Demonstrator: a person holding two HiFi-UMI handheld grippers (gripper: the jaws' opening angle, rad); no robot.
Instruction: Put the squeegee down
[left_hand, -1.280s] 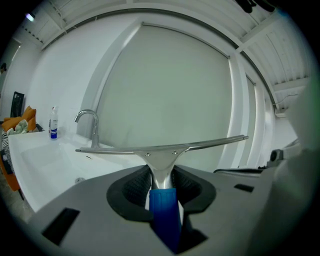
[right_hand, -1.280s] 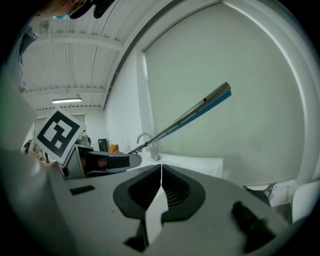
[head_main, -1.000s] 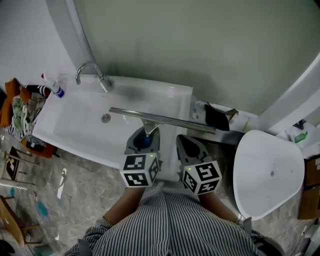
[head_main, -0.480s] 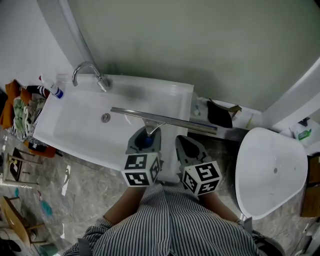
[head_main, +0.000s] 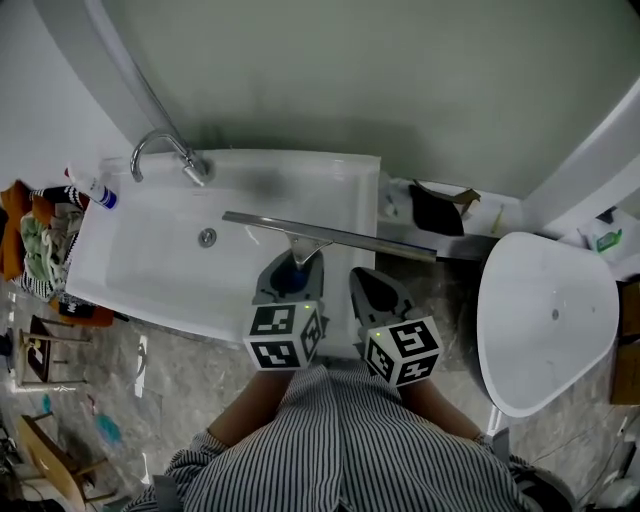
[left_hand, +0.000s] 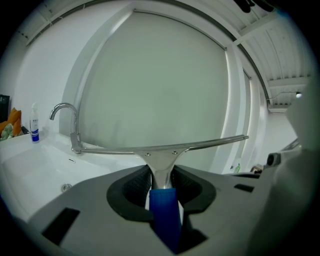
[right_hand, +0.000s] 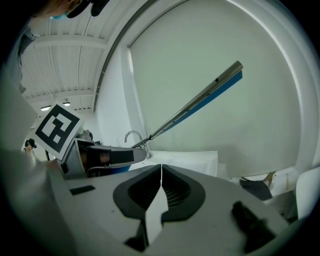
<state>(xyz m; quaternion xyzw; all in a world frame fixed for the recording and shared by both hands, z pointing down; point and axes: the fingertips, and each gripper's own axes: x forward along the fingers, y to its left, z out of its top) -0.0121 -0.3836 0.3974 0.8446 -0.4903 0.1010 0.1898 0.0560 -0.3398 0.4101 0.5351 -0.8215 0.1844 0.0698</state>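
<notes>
The left gripper clamps the squeegee by its blue handle; the right gripper is closed and empty. Released while held above the sink, the squeegee could drop and clatter.

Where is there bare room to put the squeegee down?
Bare: the sink around the drain, from faucet to front rim; also the white fixture at right. Crowded: between the two, around the dark object, and left of the sink by the bottle and cloths.
</notes>
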